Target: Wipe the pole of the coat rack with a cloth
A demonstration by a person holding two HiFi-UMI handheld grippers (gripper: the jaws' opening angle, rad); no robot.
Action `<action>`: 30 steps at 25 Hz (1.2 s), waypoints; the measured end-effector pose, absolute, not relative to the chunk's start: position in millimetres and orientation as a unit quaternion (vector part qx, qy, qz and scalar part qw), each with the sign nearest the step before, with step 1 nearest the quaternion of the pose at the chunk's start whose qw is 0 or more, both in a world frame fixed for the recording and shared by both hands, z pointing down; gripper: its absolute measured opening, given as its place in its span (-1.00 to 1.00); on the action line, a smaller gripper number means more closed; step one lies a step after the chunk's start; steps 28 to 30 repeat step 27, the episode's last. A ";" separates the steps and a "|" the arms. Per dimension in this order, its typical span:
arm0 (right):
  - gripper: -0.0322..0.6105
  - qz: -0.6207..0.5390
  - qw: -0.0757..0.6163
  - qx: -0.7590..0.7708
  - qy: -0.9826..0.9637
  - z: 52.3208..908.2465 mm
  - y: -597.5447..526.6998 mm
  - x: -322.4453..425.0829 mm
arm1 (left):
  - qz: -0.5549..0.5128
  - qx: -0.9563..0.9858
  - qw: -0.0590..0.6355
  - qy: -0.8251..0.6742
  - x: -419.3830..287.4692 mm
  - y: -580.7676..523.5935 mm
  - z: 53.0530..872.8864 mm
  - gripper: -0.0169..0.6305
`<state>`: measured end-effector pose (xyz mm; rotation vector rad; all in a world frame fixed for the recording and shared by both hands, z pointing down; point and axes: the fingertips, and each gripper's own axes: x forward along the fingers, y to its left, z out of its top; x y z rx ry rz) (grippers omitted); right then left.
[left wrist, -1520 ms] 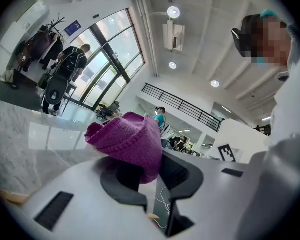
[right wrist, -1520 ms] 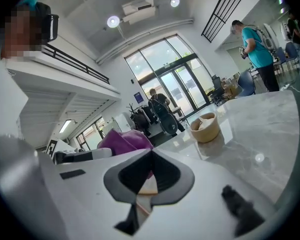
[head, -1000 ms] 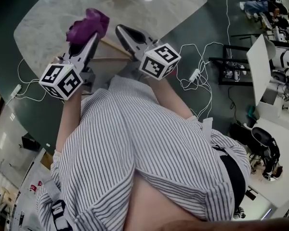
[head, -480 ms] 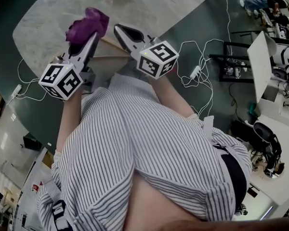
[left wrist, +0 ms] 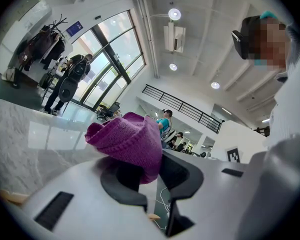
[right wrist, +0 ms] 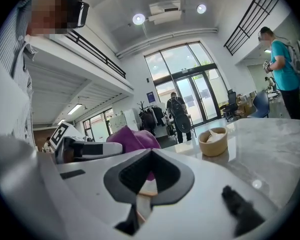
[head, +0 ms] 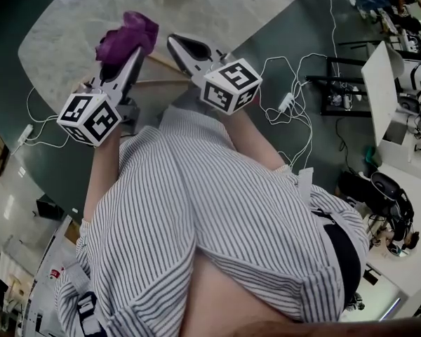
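1. My left gripper (head: 126, 56) has its fingers pinched on the purple cloth (head: 126, 35). In the left gripper view the cloth (left wrist: 130, 139) bulges out over the dark pads (left wrist: 121, 181) in a soft, folded lump.
2. The cloth is a coarse knit with a rolled edge, and its colour is an even magenta-purple. It hangs over the pale marble table (head: 217, 20), held clear of the top.
3. My right gripper (head: 179, 45) sits just beside the left one, also over the table. Its fingers are drawn together and hold nothing that I can see.
4. In the right gripper view a sliver of pale wood (right wrist: 146, 190) shows through the narrow slit between the pads (right wrist: 162, 176). It seems to lie behind the jaws rather than in them, though this angle is too tight for me to be sure.
5. From the head view, a light wooden pole (head: 161, 65) runs diagonally between the two grippers. A second wooden bar (head: 158, 84) lies level just below it.
6. The right gripper view also catches the cloth (right wrist: 132, 139) to its left and a small tan bowl (right wrist: 213, 141) standing on the table (right wrist: 270, 134).
7. Each gripper carries its marker cube (head: 90, 116) (head: 231, 86) near the striped shirt (head: 210, 223).
8. White cables (head: 288, 111) trail across the dark floor to the right.
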<state>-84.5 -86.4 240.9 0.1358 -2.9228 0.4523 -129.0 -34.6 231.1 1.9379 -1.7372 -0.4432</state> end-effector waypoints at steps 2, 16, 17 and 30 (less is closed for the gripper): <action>-0.86 0.148 0.092 0.041 -0.984 240.1 -79.6 -85.3 | -0.162 0.713 0.247 -0.637 -128.0 -30.5 230.2 -0.70; -0.86 0.149 0.120 0.029 -0.981 252.1 -68.2 -94.6 | -0.165 0.714 0.248 -0.634 -134.7 -25.9 233.0 -0.70; -0.86 0.153 0.118 0.027 -0.981 253.1 -68.9 -94.8 | -0.165 0.714 0.248 -0.634 -134.8 -26.8 234.5 -0.70; -0.86 0.165 0.105 0.014 -0.981 246.3 -69.1 -98.5 | -0.163 0.717 0.249 -0.631 -137.4 -28.2 230.9 -0.70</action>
